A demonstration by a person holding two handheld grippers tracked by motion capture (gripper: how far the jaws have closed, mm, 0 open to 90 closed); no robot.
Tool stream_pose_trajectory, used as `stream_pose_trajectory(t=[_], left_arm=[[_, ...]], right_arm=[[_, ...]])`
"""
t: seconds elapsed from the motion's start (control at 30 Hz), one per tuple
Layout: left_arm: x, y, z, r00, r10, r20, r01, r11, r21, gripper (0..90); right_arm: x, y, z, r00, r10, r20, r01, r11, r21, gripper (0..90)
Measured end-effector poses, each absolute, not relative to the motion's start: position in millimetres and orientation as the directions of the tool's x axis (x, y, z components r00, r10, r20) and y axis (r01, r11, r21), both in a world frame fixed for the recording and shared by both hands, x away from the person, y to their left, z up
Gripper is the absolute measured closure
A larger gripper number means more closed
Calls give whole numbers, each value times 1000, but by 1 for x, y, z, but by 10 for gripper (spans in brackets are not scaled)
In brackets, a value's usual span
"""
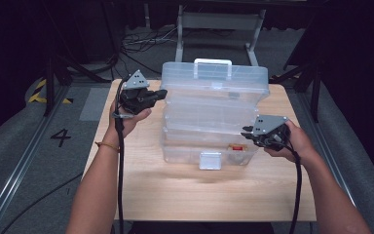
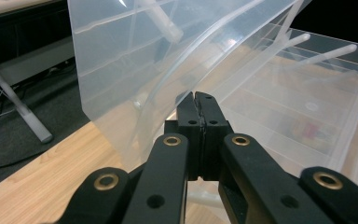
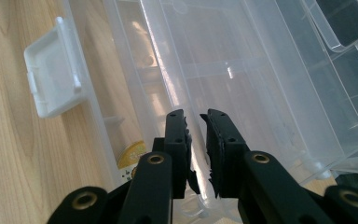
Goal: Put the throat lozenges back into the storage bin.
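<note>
A clear plastic tiered toolbox (image 1: 209,112) stands spread open in the middle of the wooden table, its trays stepped back toward a white handle (image 1: 213,62). My left gripper (image 1: 161,93) is at the left end of the top tray, jaws pressed together (image 2: 196,95) just in front of the clear tray wall (image 2: 121,70). My right gripper (image 1: 246,131) is at the box's right end; its jaws (image 3: 196,114) are nearly together with a clear tray rim (image 3: 177,93) running between them. Small red and yellow items (image 1: 236,147) lie in the bottom compartment.
A white latch (image 1: 210,160) hangs at the front of the box's base, also seen in the right gripper view (image 3: 51,79). Bare wooden table (image 1: 199,195) lies in front of the box. Cables and a metal stand (image 1: 219,22) sit on the floor beyond the table.
</note>
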State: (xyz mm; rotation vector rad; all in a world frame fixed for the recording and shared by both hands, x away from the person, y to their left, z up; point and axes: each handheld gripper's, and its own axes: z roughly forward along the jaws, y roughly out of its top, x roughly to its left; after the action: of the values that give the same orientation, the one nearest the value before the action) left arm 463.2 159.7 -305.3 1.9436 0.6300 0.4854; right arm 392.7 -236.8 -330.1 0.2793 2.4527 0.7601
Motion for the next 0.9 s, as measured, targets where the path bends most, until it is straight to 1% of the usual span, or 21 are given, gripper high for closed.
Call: stream_pose_trajectory(t=[0.47,0.9], left_arm=[[456,155,-301,794,601,90,198,-396,897,900],[451,152,-305,800,594,89,199,-402,894,900]], right_arm=[[389,-250,-330,-820,371,-435,45,800,598,807],[385,-260,-332,-815,391,-427,57,788,613,812]])
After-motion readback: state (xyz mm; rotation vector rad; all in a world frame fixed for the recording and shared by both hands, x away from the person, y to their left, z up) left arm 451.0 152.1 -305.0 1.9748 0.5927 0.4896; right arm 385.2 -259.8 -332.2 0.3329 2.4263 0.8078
